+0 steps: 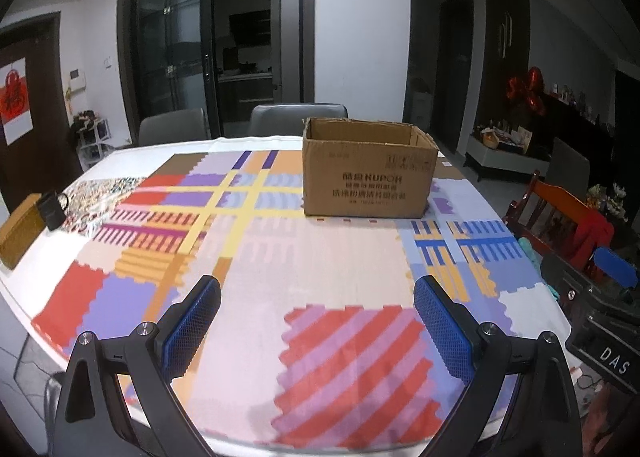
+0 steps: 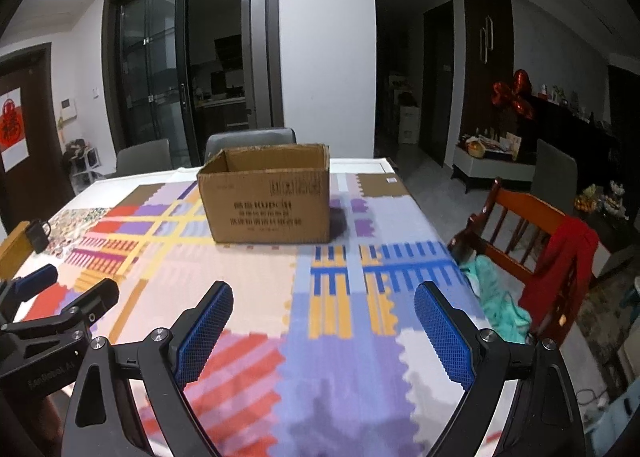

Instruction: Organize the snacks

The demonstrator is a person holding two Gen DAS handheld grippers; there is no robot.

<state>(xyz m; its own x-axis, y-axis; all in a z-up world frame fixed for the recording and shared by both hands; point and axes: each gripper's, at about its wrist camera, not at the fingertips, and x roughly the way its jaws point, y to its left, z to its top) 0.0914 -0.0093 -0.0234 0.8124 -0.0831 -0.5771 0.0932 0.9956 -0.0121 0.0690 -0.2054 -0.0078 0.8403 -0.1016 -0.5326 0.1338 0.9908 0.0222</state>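
An open brown cardboard box (image 1: 368, 173) stands upright on the far half of the table; it also shows in the right wrist view (image 2: 268, 201). Its inside is hidden. No snacks show on the table. My left gripper (image 1: 318, 321) is open and empty, low over the near part of the patterned tablecloth (image 1: 320, 257). My right gripper (image 2: 324, 329) is open and empty, also over the near part of the cloth (image 2: 240, 277). The left gripper (image 2: 60, 297) shows at the left edge of the right wrist view.
A tan box (image 1: 20, 233) with a small black object (image 1: 52, 209) lies at the table's left edge. A wooden chair (image 2: 532, 241) with a red cloth (image 2: 560, 277) and a teal cloth (image 2: 496, 301) stands at the right. Grey chairs (image 1: 298, 119) stand behind the table.
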